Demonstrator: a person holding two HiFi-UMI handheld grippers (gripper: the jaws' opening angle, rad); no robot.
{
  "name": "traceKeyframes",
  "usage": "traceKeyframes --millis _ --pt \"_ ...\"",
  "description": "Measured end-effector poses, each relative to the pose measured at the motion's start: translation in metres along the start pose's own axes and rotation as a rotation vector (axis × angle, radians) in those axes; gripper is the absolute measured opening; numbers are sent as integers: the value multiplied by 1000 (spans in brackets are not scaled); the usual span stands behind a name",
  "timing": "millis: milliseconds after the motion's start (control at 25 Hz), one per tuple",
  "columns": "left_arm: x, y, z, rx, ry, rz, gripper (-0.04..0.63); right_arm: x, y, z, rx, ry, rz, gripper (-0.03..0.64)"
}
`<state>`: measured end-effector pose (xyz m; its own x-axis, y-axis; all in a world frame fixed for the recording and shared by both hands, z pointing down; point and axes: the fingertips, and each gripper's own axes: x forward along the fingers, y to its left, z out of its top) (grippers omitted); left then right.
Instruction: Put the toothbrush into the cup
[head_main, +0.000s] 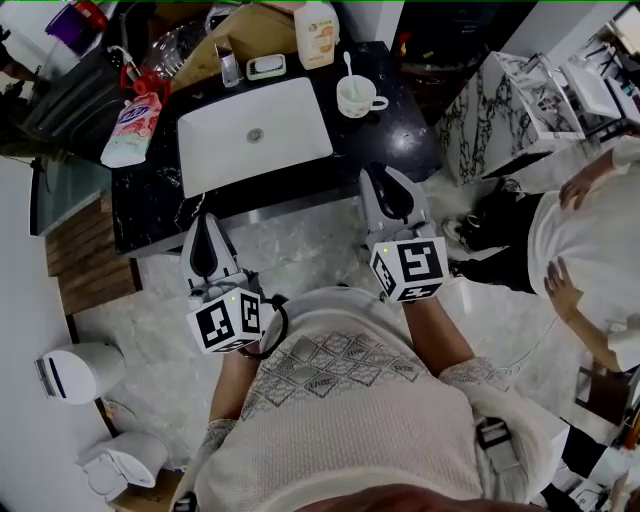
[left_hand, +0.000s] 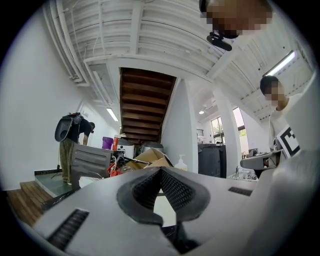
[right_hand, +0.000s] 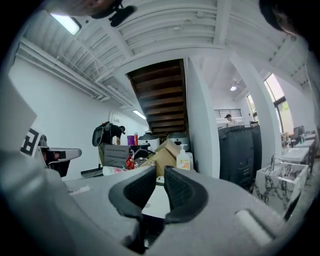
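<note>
Well ahead of the right gripper (head_main: 388, 180), on the black counter (head_main: 400, 140), the cup (head_main: 356, 98) already holds what looks like the toothbrush (head_main: 347, 66), upright. Both grippers are empty: the left gripper (head_main: 205, 225) pinched together at its tips, the right a sliver apart. The task looks finished, so no further move seems needed.

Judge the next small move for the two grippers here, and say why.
Probably none beyond holding both back: what looks like the toothbrush already stands in the cup on the counter, and the left gripper and right gripper are empty, away from the cup.
</note>
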<state>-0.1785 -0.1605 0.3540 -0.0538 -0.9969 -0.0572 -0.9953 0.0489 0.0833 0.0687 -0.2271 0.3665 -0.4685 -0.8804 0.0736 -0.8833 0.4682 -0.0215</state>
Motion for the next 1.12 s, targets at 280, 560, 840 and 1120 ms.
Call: traceKeyframes --millis 280,560,840,1120 --pt "-8 2 -1 -10 5 -18 -2 -14 9 7 -5 -12 -21 52" --pt "-13 2 0 -17 2 -34 -2 -24 14 14 -12 -38 -34 48" --pt "-14 1 -1 -19 7 -40 -2 -28 15 19 -4 -60 -22 46" --pt "-20 -4 -4 -24 10 -42 -2 -34 13 25 13 -93 -8 5"
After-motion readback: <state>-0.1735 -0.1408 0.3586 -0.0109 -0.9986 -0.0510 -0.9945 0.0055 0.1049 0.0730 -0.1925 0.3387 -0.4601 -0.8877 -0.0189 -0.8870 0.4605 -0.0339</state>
